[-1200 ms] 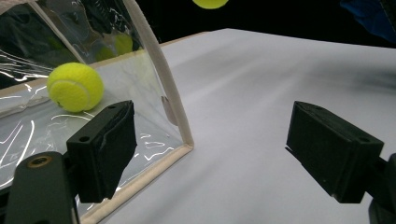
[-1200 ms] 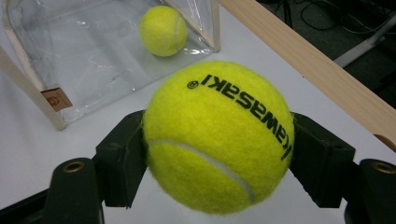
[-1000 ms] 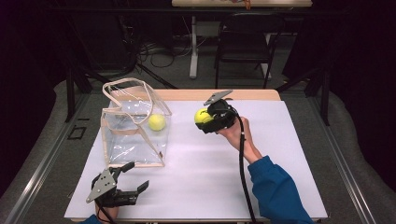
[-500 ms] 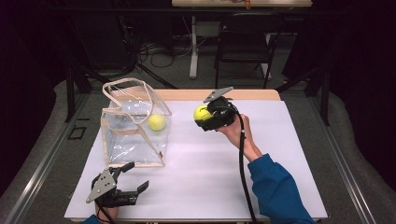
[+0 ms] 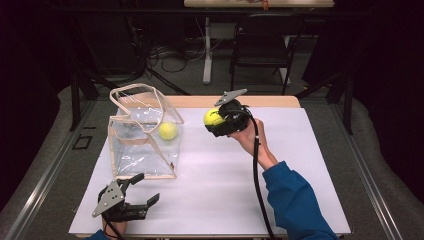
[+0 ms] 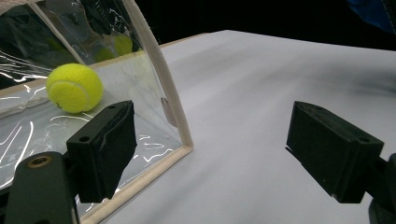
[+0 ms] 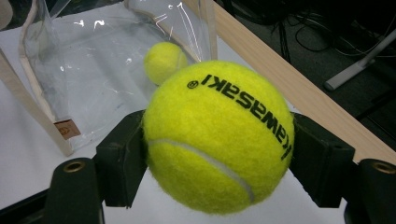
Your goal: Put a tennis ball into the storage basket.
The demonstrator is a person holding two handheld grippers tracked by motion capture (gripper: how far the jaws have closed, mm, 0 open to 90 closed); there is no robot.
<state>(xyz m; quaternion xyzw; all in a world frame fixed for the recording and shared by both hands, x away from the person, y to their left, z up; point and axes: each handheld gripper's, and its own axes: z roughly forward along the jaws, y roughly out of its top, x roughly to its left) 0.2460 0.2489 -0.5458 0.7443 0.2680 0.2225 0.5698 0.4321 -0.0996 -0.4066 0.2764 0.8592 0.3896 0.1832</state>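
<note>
A clear plastic bag (image 5: 142, 135) with beige trim stands open-topped on the left of the white table (image 5: 300, 150). One yellow tennis ball (image 5: 168, 131) lies inside it, seen through the wall (image 6: 74, 87) (image 7: 164, 60). My right gripper (image 5: 215, 120) is raised just right of the bag and is shut on a second tennis ball (image 5: 212, 117) (image 7: 218, 135), held between both jaws. My left gripper (image 5: 141, 189) (image 6: 219, 154) rests low at the table's front left, open and empty, just in front of the bag's near corner (image 6: 187, 144).
The table's wooden far edge (image 5: 260, 102) runs behind the bag. A dark chair (image 5: 260, 50) and cables on the floor lie beyond it. White tabletop stretches right of the bag. The right gripper's black cable (image 5: 256, 170) trails along the blue sleeve (image 5: 295, 205).
</note>
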